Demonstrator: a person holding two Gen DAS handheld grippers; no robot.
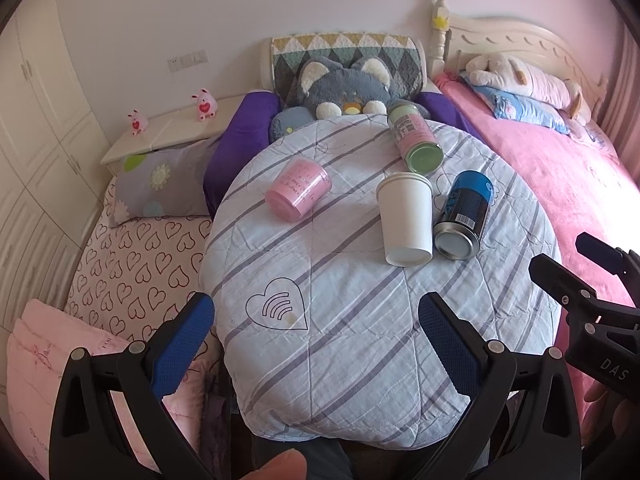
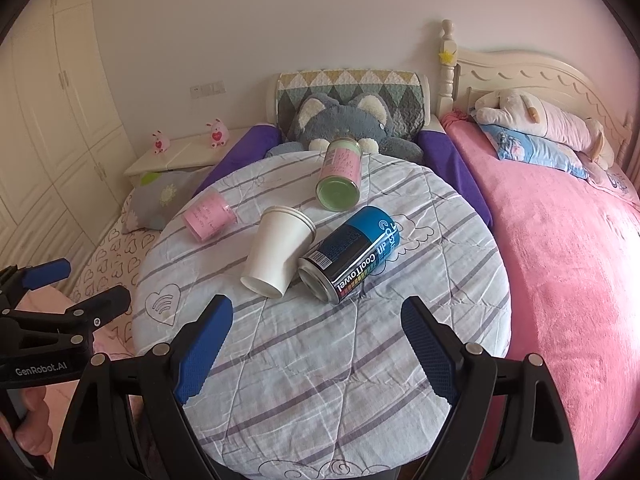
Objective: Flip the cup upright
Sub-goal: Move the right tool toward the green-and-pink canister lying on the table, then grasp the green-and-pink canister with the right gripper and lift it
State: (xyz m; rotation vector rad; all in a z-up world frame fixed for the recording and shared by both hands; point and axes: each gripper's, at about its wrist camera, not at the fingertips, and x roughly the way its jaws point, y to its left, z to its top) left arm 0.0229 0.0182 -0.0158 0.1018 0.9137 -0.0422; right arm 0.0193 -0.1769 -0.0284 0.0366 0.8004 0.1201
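A white paper cup [image 1: 405,218] lies on its side on the striped quilt [image 1: 340,320], base toward me; it also shows in the right wrist view [image 2: 276,250]. A pink cup [image 1: 298,191] lies on its side to its left, also in the right wrist view [image 2: 208,216]. A blue can [image 1: 464,216] [image 2: 350,254] lies touching the white cup's right side. A green-and-pink can [image 1: 416,136] [image 2: 340,174] lies behind them. My left gripper [image 1: 316,344] is open and empty, short of the cups. My right gripper [image 2: 316,348] is open and empty, in front of the white cup and blue can.
A grey plush cat [image 1: 344,88] sits at the quilt's far edge against a patterned headboard. A pink bed [image 2: 560,260] with a plush toy lies to the right. A heart-print sheet [image 1: 136,264] and pillow lie to the left, with a white nightstand [image 1: 172,128] behind.
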